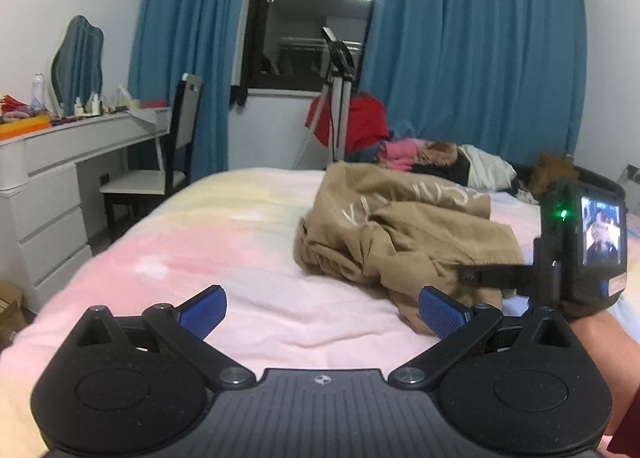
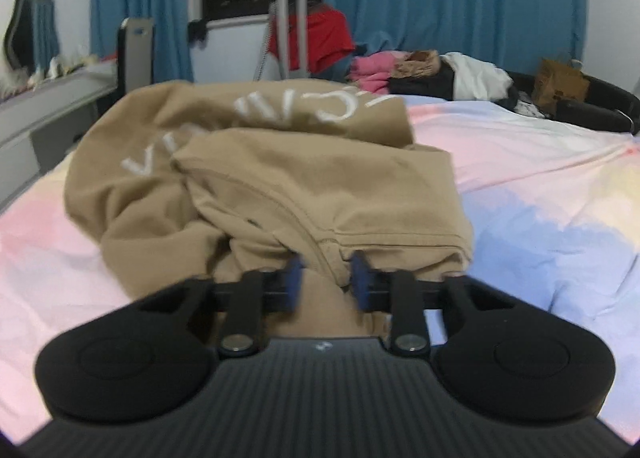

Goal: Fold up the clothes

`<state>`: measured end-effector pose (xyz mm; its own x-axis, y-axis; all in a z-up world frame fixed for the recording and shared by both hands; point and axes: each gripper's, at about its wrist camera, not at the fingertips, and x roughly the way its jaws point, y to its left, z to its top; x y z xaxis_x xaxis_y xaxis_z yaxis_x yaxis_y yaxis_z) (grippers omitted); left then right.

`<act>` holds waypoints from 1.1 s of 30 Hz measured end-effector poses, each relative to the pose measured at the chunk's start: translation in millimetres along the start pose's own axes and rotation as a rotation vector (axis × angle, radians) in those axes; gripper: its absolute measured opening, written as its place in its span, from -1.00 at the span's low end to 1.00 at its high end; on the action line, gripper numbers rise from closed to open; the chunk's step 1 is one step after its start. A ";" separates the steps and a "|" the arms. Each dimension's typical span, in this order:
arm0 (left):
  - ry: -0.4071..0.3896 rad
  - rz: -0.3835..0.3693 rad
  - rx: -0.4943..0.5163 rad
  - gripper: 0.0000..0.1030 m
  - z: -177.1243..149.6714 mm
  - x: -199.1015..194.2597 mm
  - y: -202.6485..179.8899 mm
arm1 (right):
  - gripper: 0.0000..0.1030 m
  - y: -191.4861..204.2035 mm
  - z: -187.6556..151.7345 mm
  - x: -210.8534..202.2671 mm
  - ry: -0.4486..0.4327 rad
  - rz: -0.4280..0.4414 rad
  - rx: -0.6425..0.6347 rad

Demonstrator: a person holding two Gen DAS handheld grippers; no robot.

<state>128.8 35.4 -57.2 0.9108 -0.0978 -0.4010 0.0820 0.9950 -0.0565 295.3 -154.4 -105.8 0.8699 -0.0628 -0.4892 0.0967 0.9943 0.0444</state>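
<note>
The left gripper (image 1: 322, 308) hovers spread wide over the pink bedspread (image 1: 224, 234), with the crumpled tan garment (image 1: 404, 234) at its two o'clock. The right gripper (image 2: 325, 278) pinches that garment's near hem; the cloth looks soft, light and floppy, so the seamed edges seem the best hold.

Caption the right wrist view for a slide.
Right gripper closing on the hem of a crumpled tan shirt on a pastel bed.

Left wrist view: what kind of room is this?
Almost certainly a bedroom: a bed with a pastel sheet, a white dressing table with a mirror, and blue curtains at a dark window. A tan garment lies crumpled on the bed.
</note>
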 end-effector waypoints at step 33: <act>-0.030 -0.303 0.491 0.78 -68.8 1.7 -145.4 | -0.54 -143.5 -30.0 -192.9 0.010 0.340 0.461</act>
<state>90.6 -110.7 -112.6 0.8280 -0.3862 -0.4066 0.5124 0.8156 0.2688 99.2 -282.4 -43.9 0.8845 0.2571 -0.3893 0.0152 0.8182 0.5748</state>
